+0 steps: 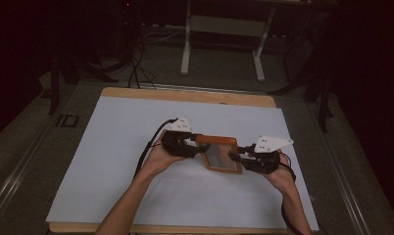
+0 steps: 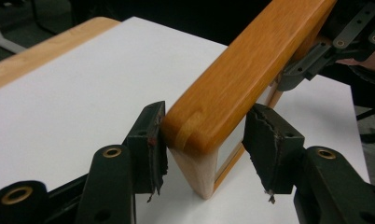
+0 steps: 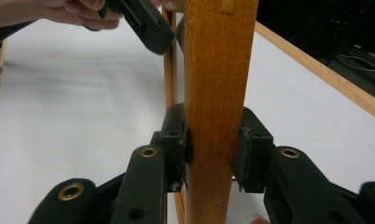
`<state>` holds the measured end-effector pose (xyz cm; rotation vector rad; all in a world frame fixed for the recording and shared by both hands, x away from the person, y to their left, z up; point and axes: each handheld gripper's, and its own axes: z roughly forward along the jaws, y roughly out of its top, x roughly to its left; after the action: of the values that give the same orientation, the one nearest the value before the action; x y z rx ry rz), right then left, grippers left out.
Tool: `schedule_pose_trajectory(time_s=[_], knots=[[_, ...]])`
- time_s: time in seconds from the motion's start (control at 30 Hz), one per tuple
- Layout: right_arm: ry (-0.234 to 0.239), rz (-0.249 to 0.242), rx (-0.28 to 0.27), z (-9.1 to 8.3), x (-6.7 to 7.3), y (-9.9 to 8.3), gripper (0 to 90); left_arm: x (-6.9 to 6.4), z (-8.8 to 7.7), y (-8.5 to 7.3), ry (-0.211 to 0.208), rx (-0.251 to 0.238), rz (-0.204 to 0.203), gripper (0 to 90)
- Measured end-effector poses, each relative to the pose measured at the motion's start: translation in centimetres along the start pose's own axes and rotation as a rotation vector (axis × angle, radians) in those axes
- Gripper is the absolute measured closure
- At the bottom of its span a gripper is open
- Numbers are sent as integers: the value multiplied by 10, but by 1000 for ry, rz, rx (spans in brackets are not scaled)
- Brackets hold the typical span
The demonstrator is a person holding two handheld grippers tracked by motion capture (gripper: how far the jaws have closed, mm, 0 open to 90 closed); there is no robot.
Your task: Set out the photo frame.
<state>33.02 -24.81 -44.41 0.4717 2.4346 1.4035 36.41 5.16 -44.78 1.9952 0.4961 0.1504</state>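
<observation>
An orange-brown wooden frame [image 1: 219,154] with a pale panel inside stands tilted on its edge near the middle of the white-covered table [image 1: 116,161]. My left gripper [image 1: 197,144] is at its left end. In the left gripper view the two pads of this gripper [image 2: 204,140] sit against both sides of the frame's corner [image 2: 199,130]. My right gripper [image 1: 234,155] is shut on the frame's right side. In the right gripper view its pads [image 3: 213,149] press on the upright wooden rail [image 3: 218,70].
A bare wooden strip [image 1: 185,94] runs along the table's far edge. Past it, on the dark floor, are a white desk stand [image 1: 185,44] and cables [image 1: 136,68]. White sheet lies open on all sides of the frame.
</observation>
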Motion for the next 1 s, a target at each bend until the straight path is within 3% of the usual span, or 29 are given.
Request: schedule_pose_trajectory(time_s=[0.5, 1.0], knots=[[-5, 28, -9, -3, -4, -7, 684, 2, 22, -10, -52, -18, -31, 492], [-12, 116, -13, -9, -16, -24, 650, -5, 31, -4, -48, -31, 6, 572]])
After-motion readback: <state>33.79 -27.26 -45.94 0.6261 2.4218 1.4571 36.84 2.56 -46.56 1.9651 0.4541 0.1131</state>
